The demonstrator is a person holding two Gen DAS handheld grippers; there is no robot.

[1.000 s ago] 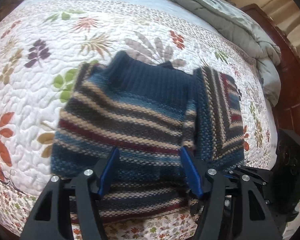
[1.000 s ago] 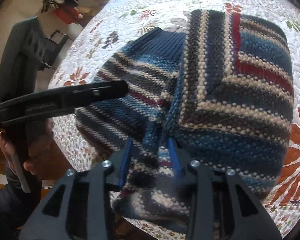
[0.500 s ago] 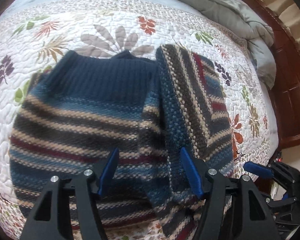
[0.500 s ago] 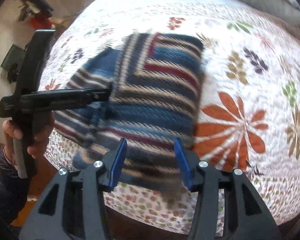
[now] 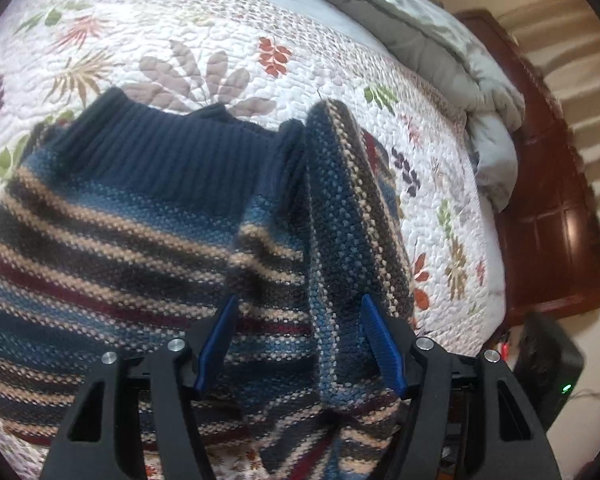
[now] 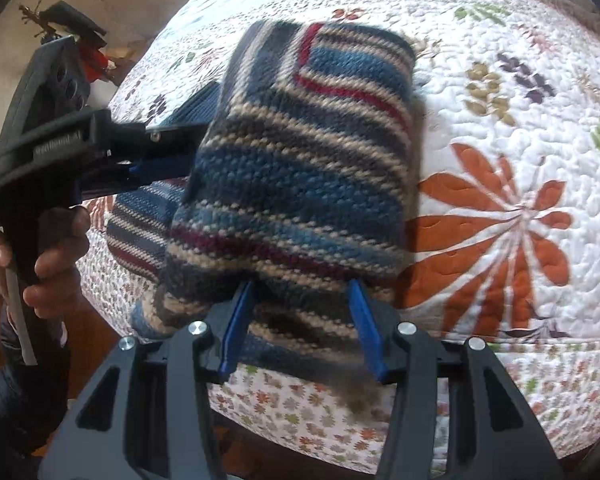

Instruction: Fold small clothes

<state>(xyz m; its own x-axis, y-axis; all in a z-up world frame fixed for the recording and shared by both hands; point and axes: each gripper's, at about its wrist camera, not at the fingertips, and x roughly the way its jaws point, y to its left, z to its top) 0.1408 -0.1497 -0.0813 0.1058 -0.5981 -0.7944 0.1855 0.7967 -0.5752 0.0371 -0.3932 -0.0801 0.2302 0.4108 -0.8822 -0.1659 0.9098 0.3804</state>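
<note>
A small striped knit sweater (image 5: 140, 240) in blue, tan, dark grey and maroon, with a navy ribbed collar, lies on the floral quilt. Its right side is folded over into a raised flap (image 5: 348, 216). My left gripper (image 5: 298, 332) is open, its blue pads either side of the flap's lower part, just above the knit. In the right wrist view the folded flap (image 6: 300, 168) fills the middle. My right gripper (image 6: 300, 308) is open at the sweater's near hem by the bed's edge. The left gripper (image 6: 100, 148) shows there, held in a hand at the left.
The white floral quilt (image 5: 220, 40) covers the bed. A grey bunched duvet (image 5: 440, 40) lies along the far right. A dark wooden headboard (image 5: 552, 216) stands beyond it. A black device with a green light (image 5: 556, 380) sits beside the bed. The bed's front edge (image 6: 500, 380) drops off close to my right gripper.
The right gripper let go of the sweater's side and drew back to its near hem. The left gripper moved right, from the sweater's body to the folded flap.
</note>
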